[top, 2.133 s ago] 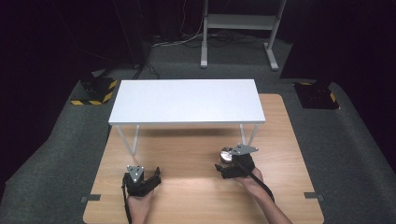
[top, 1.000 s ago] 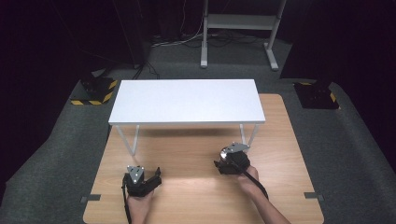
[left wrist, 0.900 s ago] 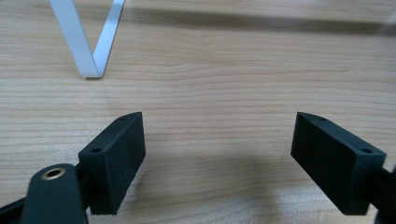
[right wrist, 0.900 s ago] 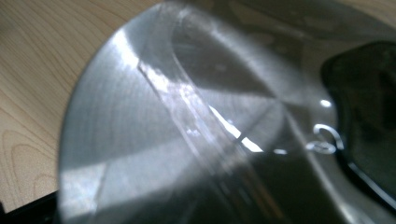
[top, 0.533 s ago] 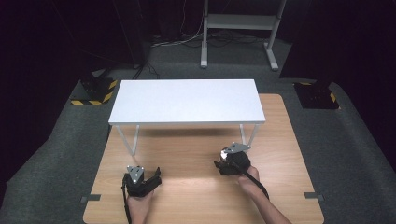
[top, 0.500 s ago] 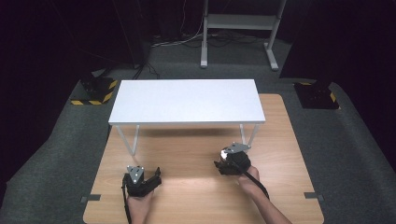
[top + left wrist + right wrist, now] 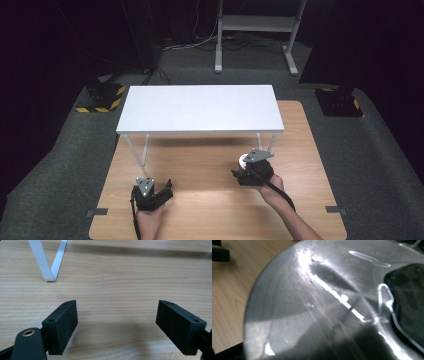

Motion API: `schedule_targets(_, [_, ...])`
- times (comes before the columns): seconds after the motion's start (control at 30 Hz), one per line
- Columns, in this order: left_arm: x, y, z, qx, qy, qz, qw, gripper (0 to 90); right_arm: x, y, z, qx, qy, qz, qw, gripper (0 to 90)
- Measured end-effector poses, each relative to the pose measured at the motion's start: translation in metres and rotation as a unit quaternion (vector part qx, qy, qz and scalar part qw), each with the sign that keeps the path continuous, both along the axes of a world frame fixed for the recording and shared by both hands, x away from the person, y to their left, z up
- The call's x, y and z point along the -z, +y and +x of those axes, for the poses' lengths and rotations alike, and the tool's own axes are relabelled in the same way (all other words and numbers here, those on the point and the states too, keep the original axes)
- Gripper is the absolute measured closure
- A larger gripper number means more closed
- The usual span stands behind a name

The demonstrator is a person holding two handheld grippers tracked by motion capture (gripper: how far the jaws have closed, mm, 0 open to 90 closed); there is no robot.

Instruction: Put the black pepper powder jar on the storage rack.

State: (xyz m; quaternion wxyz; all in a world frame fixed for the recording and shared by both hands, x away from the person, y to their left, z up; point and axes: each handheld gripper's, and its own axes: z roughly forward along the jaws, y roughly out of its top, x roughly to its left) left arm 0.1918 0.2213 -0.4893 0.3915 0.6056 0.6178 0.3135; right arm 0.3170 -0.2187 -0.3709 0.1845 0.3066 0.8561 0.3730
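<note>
Left gripper: sitting low over the wooden board near its front-left part, jaws standing wide apart with nothing between them.
Right gripper: hovering over the board's right half, just in front of the white table; whether its jaws are gripping cannot be told.
Metal disc: a shiny, rounded steel thing sitting right against the right gripper's camera; in the high view only a small pale bit is showing at the gripper's tip.
Open room: bare wood is lying between the two grippers and ahead of the left one, up to the table's bent white leg.
Edges: the board is ending just behind both hands; dark carpet is surrounding it.
Hard to make out: the disc's full outline is running off the picture; a dark patch on it is unclear.
Around: striped black-and-yellow bases and a grey stand are standing well apart, behind the table.
</note>
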Motion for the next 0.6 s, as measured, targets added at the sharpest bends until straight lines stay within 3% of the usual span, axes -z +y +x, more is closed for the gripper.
schedule_targets(0.23, [0.0, 0.0, 0.0, 0.0, 0.0, 0.0, 1.0, 18.0, -0.027, -0.009, -0.004, -0.012, -0.011, 0.015, 0.9997, 30.8])
schedule_targets(0.6, [0.0, 0.0, 0.0, 0.0, 0.001, 0.001, 1.0, 18.0, -0.076, -0.015, -0.01, -0.022, -0.054, 0.049, 0.9971, 30.8])
